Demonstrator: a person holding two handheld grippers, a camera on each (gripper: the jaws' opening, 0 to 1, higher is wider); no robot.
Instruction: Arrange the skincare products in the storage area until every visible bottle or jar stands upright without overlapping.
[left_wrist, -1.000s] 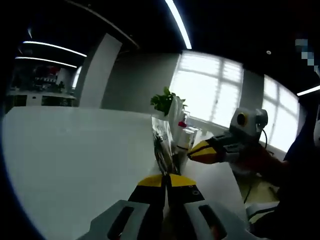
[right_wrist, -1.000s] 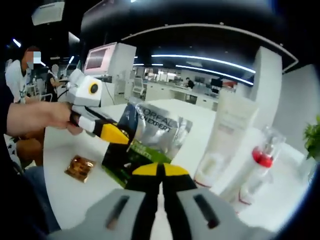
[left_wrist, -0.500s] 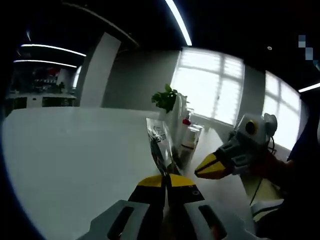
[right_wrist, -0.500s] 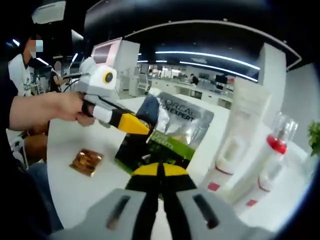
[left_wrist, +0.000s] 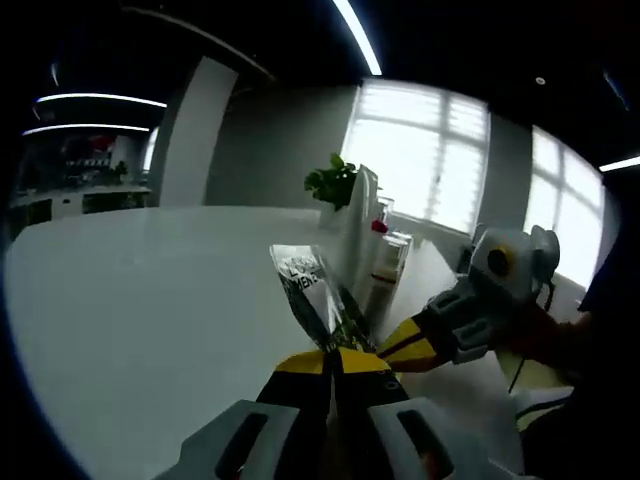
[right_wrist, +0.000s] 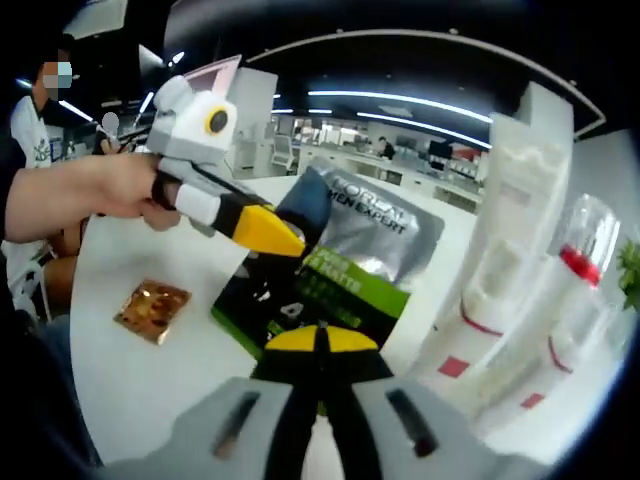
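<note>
Both the left gripper (right_wrist: 268, 232) and right gripper (right_wrist: 320, 345) are pinching the glossy foil sachet (right_wrist: 345, 275) above the white table (right_wrist: 150, 385), beside upright smooth white tubes (right_wrist: 505, 250).

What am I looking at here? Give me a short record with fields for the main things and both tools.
Surface: white table
Held item: silver and green sachet, gripped by both tools
Left tool: shut on the sachet's edge
Right tool: shut on the sachet's lower edge
Standing beside: white tube, clear bottle with red collar
Lying flat: small bronze packet
</note>
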